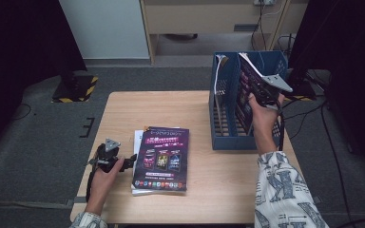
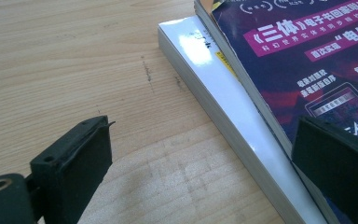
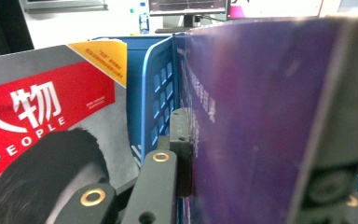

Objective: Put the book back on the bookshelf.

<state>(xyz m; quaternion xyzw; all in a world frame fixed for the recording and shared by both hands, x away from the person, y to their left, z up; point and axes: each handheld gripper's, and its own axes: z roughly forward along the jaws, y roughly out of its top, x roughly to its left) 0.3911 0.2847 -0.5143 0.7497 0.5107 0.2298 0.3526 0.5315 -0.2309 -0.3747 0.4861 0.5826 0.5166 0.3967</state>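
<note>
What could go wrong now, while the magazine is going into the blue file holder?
1. The right tool pinches the purple magazine near one edge, so it may bend or slip during lowering.
2. A red PEOPLE magazine already stands in the blue file holder; the new one might catch on a divider or on that cover.
3. The open left tool sits beside the book stack and could nudge it.
</note>
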